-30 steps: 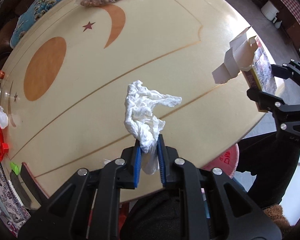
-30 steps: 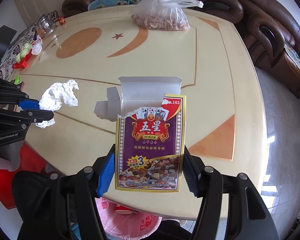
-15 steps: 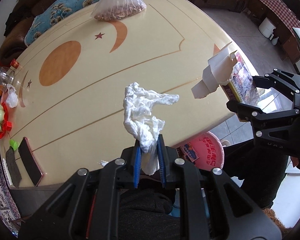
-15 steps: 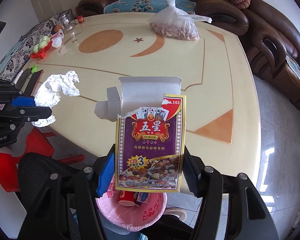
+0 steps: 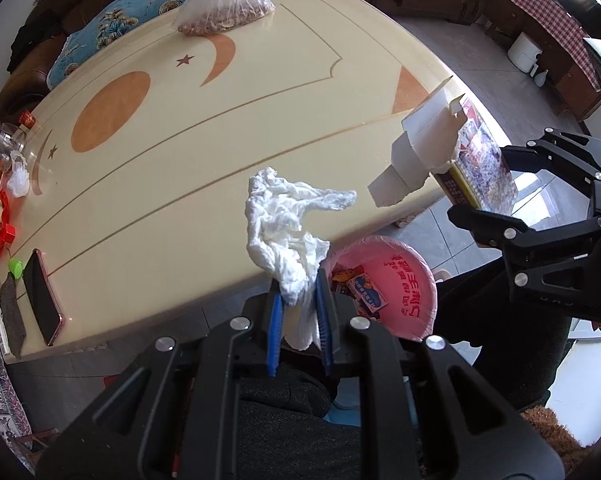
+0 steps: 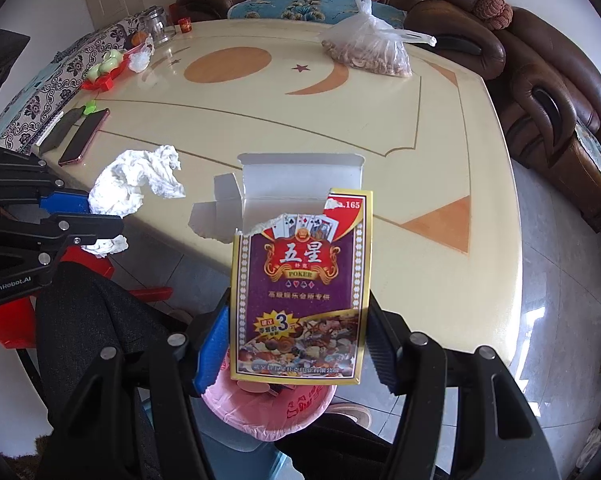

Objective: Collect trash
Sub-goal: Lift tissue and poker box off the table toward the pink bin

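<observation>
Left gripper clamps the tissue; right gripper grips the torn card box, both carried off the table above the pink bin. Next, judged: centre each, then release.

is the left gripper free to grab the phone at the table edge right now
Probably not: the left gripper is shut on the crumpled tissue, so the phone, though uncovered, must wait.
</observation>
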`<control>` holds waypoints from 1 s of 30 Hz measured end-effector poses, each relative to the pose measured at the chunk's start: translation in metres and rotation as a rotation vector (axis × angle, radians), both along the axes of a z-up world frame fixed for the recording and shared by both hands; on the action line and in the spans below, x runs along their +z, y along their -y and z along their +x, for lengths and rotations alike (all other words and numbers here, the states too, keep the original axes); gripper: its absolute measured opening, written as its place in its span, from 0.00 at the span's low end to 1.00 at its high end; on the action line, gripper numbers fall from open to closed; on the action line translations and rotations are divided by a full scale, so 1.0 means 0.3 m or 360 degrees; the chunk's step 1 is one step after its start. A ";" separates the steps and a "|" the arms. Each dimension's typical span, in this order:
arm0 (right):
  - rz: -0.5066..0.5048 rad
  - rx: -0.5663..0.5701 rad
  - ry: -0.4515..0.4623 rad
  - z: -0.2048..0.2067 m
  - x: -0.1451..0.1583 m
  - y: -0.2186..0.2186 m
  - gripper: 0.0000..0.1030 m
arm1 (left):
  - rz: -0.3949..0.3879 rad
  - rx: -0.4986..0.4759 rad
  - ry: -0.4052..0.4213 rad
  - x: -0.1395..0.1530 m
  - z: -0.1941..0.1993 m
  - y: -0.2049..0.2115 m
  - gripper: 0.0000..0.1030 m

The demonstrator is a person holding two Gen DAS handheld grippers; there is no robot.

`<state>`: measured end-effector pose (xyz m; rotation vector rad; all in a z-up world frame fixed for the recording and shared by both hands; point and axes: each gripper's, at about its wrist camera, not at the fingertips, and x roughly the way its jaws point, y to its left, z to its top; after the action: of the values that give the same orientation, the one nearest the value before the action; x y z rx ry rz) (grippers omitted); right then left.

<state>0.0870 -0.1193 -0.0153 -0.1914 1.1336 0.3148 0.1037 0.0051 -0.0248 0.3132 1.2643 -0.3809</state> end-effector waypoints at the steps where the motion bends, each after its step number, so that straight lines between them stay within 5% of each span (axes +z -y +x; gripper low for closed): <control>1: 0.0003 0.0003 -0.0002 -0.012 -0.004 0.000 0.57 | -0.0016 -0.0004 -0.0011 -0.008 -0.010 0.002 0.16; 10: 0.0007 0.0025 -0.0035 -0.113 -0.069 -0.006 0.57 | -0.0030 -0.0049 0.0002 -0.094 -0.095 0.041 0.16; 30: 0.0040 -0.0103 -0.0252 -0.222 -0.369 0.059 0.57 | -0.0182 -0.0016 -0.0194 -0.391 -0.190 0.090 0.16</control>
<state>0.0203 -0.1369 -0.1261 -0.1088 1.2887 0.2903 0.0466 -0.0219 -0.1421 0.2016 1.3544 -0.4846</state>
